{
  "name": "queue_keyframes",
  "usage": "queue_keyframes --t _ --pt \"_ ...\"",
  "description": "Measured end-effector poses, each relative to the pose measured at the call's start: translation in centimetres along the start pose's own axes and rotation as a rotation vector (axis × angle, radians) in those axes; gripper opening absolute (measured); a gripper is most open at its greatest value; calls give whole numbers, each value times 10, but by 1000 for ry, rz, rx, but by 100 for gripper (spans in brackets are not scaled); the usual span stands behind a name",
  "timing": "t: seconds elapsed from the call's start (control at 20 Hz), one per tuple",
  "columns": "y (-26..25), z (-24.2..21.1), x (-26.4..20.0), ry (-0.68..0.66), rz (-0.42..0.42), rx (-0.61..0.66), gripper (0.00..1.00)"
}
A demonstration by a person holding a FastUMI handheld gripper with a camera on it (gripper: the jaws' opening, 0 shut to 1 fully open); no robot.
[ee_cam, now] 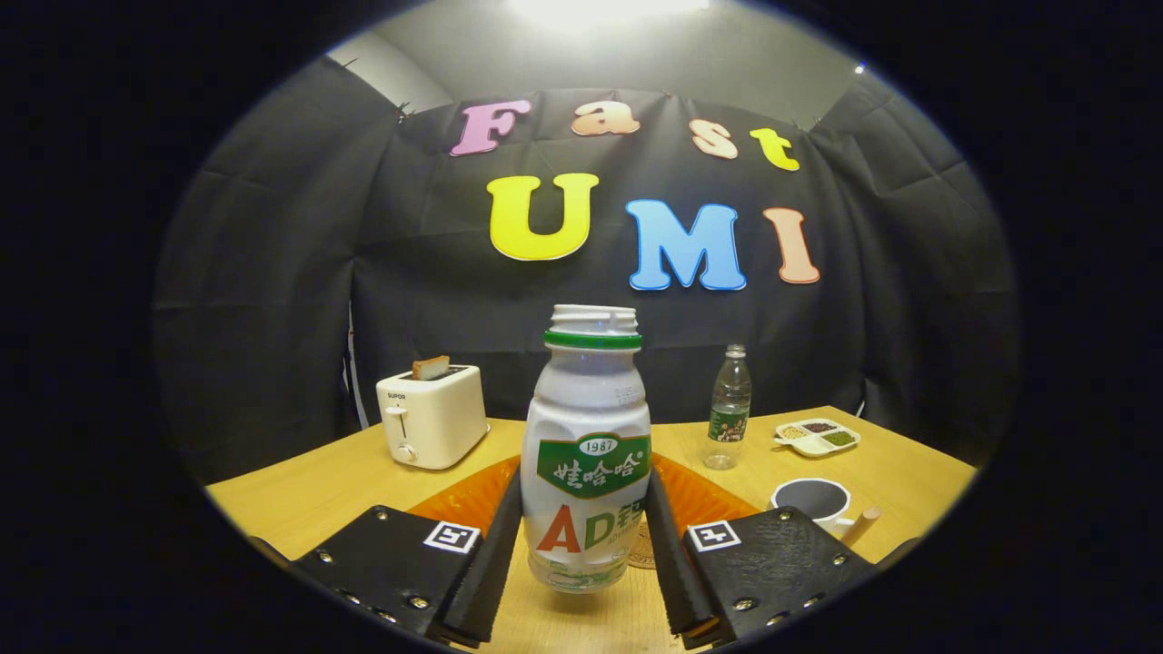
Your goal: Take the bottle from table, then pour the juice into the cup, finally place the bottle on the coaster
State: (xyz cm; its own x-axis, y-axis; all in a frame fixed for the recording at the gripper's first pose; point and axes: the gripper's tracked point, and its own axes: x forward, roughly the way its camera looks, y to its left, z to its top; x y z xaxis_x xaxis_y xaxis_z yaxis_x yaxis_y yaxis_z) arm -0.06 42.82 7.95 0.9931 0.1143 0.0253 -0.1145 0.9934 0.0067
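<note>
The tool (586, 545) is clamped on the bottle (587, 454): both fingers press against the lower body, one on each flank, opened just to the width of the bottle. The bottle is white with a green neck ring and no cap on its threaded mouth. Its long axis is vertical, mouth pointing to 12 o'clock, base at 6 o'clock. The base seems to sit slightly clear of the table (318, 495), though contact cannot be ruled out. Just behind the bottle, an orange mat (463, 500) spreads out toward 10 and 2 o'clock on the table. A round brown coaster (643, 549) peeks out beside the base at about 4 o'clock, partly hidden by the right finger. The cup (811, 502), white with a dark inside, stands beyond the right finger at about 3 o'clock from the bottle, with a pale wooden stick (861, 525) touching its side. Farther back: a clear water bottle (730, 409) at about 1 o'clock, a divided dish (818, 438) of grains at 2 o'clock, and a white toaster (432, 415) holding a slice at 10 o'clock.
</note>
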Motion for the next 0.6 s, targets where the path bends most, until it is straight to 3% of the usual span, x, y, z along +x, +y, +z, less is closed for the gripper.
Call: queue_keyframes --t 0.6 --pt "-40 -23 8 50 0 499 68"
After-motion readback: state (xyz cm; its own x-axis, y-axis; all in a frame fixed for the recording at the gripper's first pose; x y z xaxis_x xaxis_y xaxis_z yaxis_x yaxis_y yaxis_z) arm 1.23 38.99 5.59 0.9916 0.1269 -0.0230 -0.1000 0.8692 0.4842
